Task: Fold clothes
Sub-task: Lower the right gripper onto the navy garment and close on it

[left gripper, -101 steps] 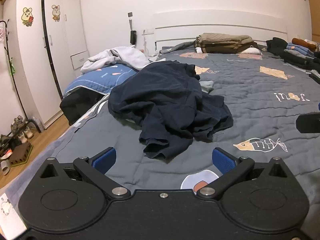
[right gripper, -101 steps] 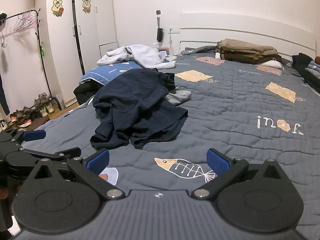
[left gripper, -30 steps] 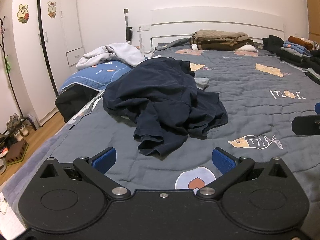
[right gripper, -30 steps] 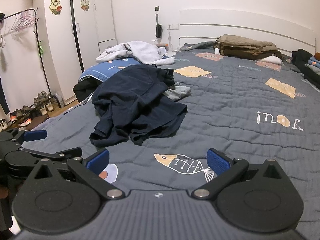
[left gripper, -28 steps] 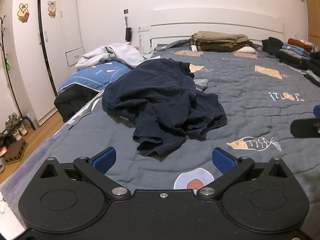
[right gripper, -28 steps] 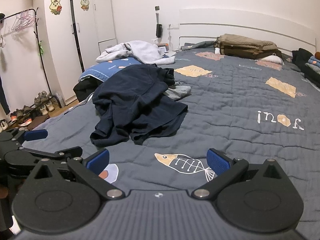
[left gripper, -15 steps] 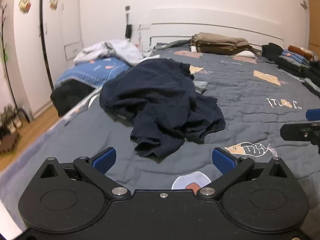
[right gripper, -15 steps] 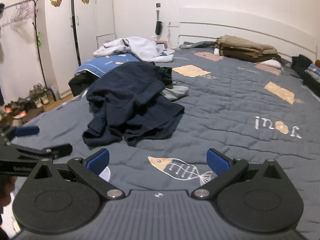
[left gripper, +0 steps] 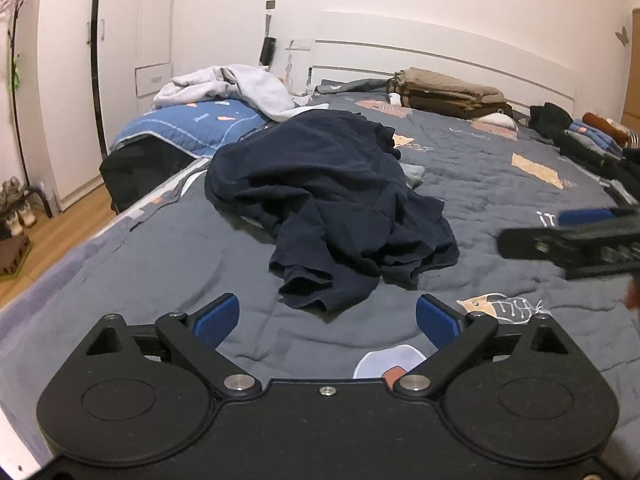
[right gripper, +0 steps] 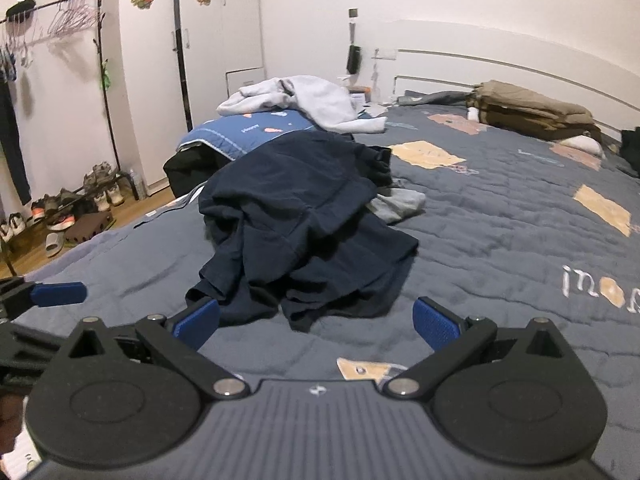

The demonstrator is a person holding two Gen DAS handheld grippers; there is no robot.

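A crumpled dark navy garment (left gripper: 332, 204) (right gripper: 304, 224) lies in a heap on the grey quilted bed (left gripper: 500, 184) (right gripper: 500, 216). My left gripper (left gripper: 327, 320) hovers open just short of its near hem, nothing between the blue pads. My right gripper (right gripper: 316, 322) is open too, its pads flanking the garment's near edge without holding it. In the left wrist view the right gripper's fingers (left gripper: 568, 236) reach in from the right. The left gripper's fingertip (right gripper: 60, 294) shows at the left of the right wrist view.
A grey garment (right gripper: 400, 202) peeks from under the navy heap. A blue quilt (left gripper: 192, 124) with pale clothes (left gripper: 228, 84) sits at the bed's left. Folded brown clothes (left gripper: 444, 94) lie by the headboard; dark stacks (left gripper: 592, 136) at right. Wardrobe, coat rack and shoes (right gripper: 80, 200) stand left.
Both grippers have moved forward toward the navy garment, the right one most, so its hem now lies between the right pads. Both stayed open.
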